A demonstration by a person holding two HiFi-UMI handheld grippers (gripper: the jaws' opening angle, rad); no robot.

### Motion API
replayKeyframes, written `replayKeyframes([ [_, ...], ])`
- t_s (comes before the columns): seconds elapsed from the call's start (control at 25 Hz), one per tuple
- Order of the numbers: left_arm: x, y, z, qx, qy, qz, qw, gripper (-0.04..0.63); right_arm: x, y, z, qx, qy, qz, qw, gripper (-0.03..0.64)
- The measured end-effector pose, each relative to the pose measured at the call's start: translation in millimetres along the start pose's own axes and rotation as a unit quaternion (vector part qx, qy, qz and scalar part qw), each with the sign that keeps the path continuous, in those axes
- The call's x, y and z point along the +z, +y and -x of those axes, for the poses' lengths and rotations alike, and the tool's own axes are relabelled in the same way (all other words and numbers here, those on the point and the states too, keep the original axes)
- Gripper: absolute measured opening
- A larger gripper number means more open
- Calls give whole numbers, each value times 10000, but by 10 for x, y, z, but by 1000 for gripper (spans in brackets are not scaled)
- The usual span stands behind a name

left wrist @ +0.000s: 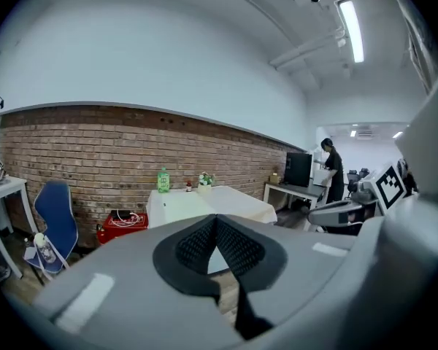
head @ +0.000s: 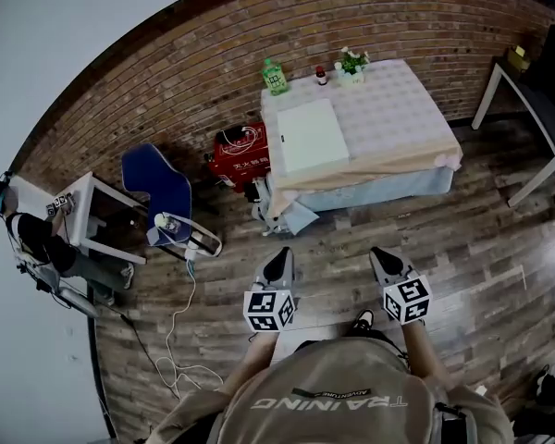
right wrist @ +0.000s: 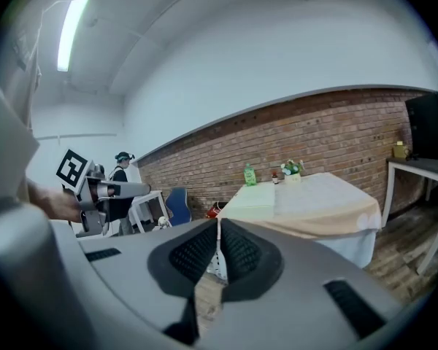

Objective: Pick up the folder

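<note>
Person's shoulders (head: 342,400) at near edge; left gripper (head: 279,257) and right gripper (head: 386,255) held side by side just beyond, over wood floor (head: 462,239). Both jaw pairs pressed together, nothing between them. Folder (head: 312,137) lies flat on the left part of the far table (head: 398,109) (well apart from both grippers), green bottle (head: 275,77) at its far-left corner, red box (head: 240,158) on the floor just left.

I count one table draped in pale checked cloth (head: 398,109). On it I make out one flat pale-green folder (head: 312,137), one green plastic bottle (head: 275,77), one small dark red-capped bottle (head: 322,76) and one little potted plant (head: 352,65). On the floor I count one red case (head: 240,158) and one blue chair (head: 157,188). There are two grey grippers, the left gripper (head: 282,255) and the right gripper (head: 381,252).
</note>
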State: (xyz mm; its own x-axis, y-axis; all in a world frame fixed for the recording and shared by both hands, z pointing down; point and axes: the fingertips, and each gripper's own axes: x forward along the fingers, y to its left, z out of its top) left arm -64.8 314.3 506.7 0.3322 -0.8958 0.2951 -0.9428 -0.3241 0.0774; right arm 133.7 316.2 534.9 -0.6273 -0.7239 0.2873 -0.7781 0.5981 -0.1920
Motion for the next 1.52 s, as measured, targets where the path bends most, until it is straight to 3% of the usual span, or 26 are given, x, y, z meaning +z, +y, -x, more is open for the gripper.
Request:
replayKeyframes([
  [0.24,1,37,-383,266,169,145,9994,6,-1,-466,-456,321,237,-24,9992,17],
  [0.52,17,389,-788,387,237,287,9986,6,32,-668,-1001,445,381,-266,9979,17],
  [0.8,319,973,-1404,111,56,276,9995,6,441,-686,-1569,180,295,-294,9990,17],
  [1.2,551,1475,-2309,-753,59,201,9969,6,947,-795,-2434,-372,254,-248,9987,17],
  [1.52,452,1723,-2820,-639,173,530,9964,6,779,-912,-2864,-206,1004,-224,9945,17],
])
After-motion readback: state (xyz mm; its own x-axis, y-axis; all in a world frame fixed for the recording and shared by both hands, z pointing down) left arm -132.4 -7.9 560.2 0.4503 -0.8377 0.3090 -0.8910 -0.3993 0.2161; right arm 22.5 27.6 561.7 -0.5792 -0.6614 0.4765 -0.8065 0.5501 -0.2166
